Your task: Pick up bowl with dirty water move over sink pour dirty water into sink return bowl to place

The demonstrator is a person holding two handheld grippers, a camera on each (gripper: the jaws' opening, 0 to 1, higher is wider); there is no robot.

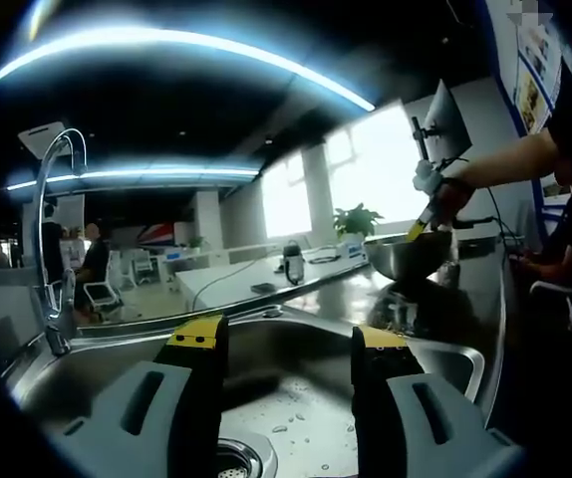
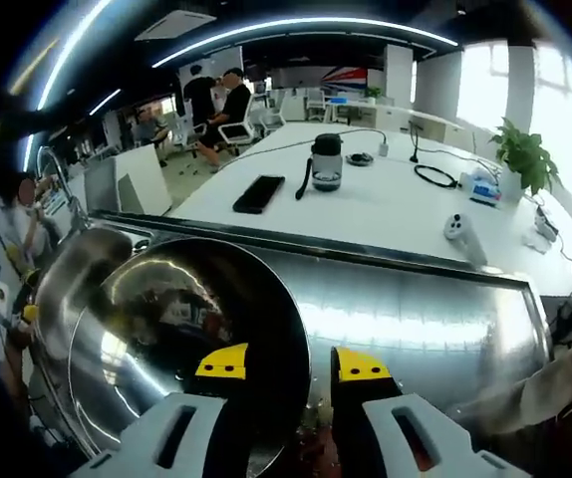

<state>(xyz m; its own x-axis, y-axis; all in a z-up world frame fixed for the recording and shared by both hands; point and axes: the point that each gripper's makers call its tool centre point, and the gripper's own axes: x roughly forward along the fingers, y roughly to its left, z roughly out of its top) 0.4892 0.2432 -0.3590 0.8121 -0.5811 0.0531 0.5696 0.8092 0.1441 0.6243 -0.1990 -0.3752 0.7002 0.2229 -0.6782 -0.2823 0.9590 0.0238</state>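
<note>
A shiny steel bowl (image 2: 181, 334) takes up the lower left of the right gripper view. My right gripper (image 2: 293, 363) is shut on its rim, one yellow-tipped jaw inside and one outside. I cannot tell whether water is in it. In the left gripper view the same bowl (image 1: 411, 254) hangs above the steel counter at the right. There the right gripper (image 1: 428, 214) holds it at the end of a person's arm. My left gripper (image 1: 288, 339) stands open over the sink basin (image 1: 296, 393), with nothing between its jaws. Water drops lie near the drain (image 1: 234, 460).
A curved faucet (image 1: 52, 209) rises at the sink's left rim. The steel counter (image 2: 416, 319) runs right of the bowl. Behind it a white table (image 2: 366, 204) carries a phone (image 2: 258, 193), a jug (image 2: 326, 164) and cables. A plant (image 2: 523, 154) stands right; people sit far back.
</note>
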